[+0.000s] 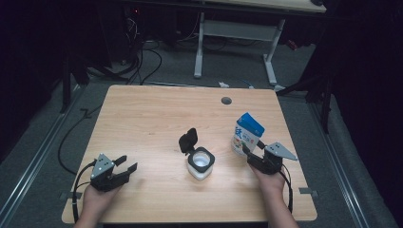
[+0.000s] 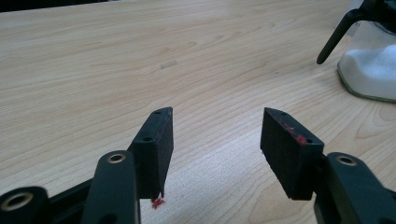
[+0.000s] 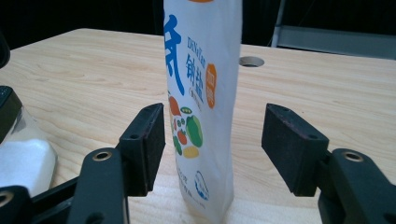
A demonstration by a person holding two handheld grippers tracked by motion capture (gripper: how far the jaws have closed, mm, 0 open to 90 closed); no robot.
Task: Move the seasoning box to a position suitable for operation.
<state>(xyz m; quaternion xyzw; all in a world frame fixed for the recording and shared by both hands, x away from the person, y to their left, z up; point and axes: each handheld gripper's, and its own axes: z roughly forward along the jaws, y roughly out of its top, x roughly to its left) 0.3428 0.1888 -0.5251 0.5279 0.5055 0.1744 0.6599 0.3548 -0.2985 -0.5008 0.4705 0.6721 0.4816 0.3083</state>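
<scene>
- Right gripper (image 1: 248, 153) wide open, pads clear of pouch (image 3: 201, 107) standing upright between them, near table (image 1: 142, 123) right edge.
- Left gripper (image 1: 127, 164) open, nothing between jaws, near-left corner.
- Jar (image 1: 200, 164) mid-table, lid (image 1: 188, 140) flipped up, white powder inside.

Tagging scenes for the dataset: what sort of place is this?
Probably a lab or recording room, not a kitchen. A bare wooden table stands on grey carpet, loose cables run over the floor behind it, and a height-adjustable desk frame stands in the dark background. A person works with handheld grippers.
</scene>
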